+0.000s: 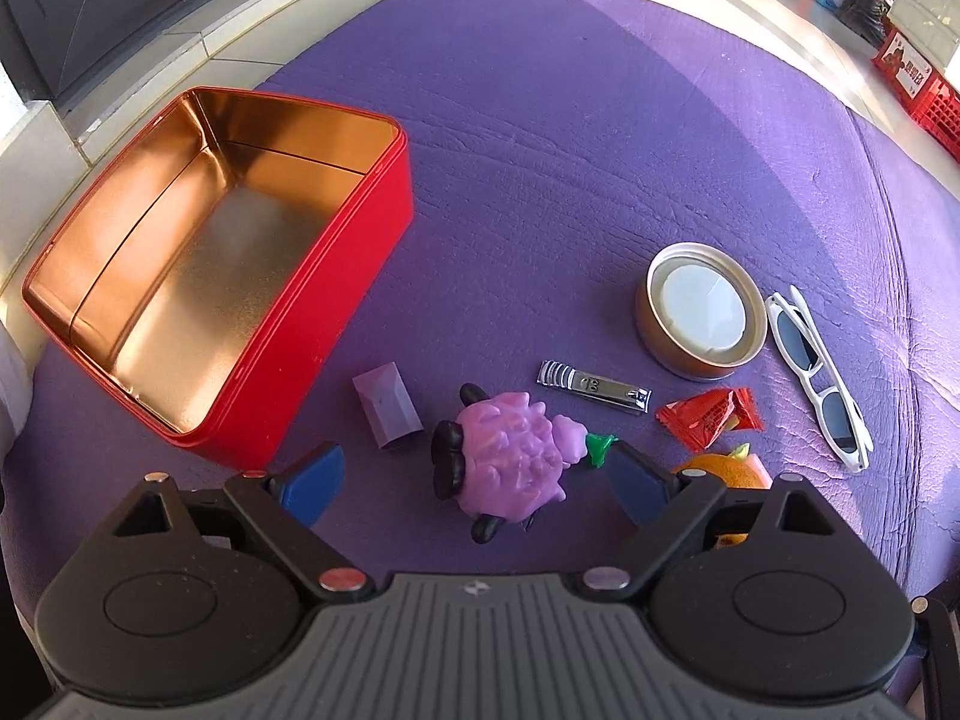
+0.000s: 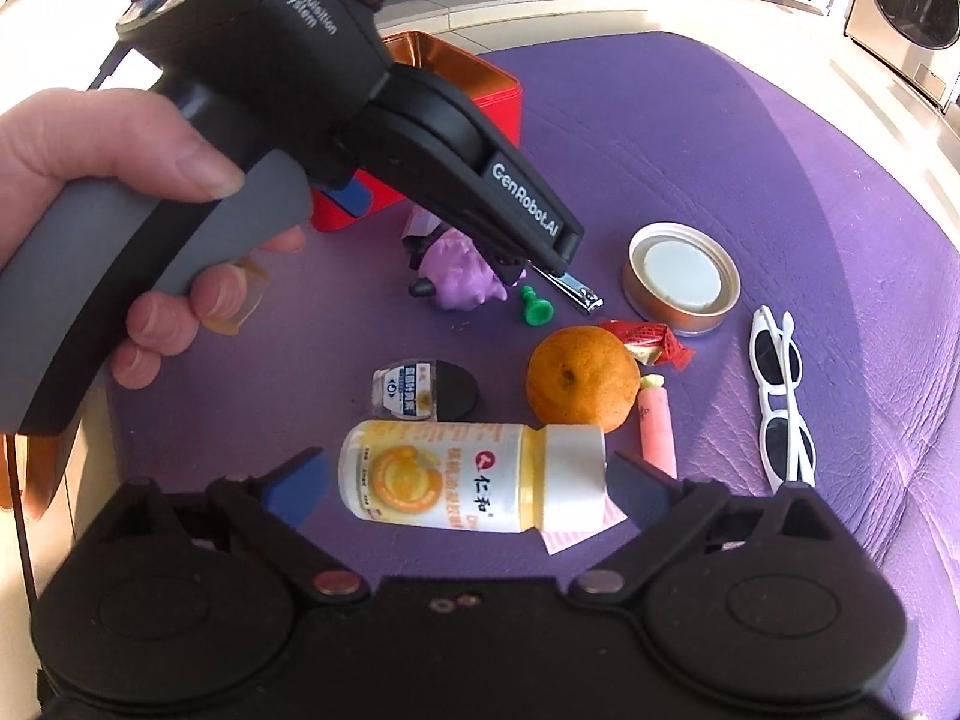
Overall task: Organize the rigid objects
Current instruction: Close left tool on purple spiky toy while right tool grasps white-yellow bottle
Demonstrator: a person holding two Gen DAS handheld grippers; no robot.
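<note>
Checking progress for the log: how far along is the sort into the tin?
Done: nothing, the red tin is empty. In hand: nothing held; left gripper open around the purple toy, right gripper open around the bottle. Left: clippers, sunglasses, everything else.

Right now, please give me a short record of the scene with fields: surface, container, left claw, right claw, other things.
surface: purple wrinkled cloth
container: open red rectangular metal tin with golden inside, nothing in it
left claw: left claw open, astride the purple spiky rubber toy figure, pads not touching it
right claw: right claw open, astride the lying yellow-and-white plastic bottle
other things: silver metal nail clipper, round golden tin lid, white-framed sunglasses, orange mandarin, red snack wrapper
</note>
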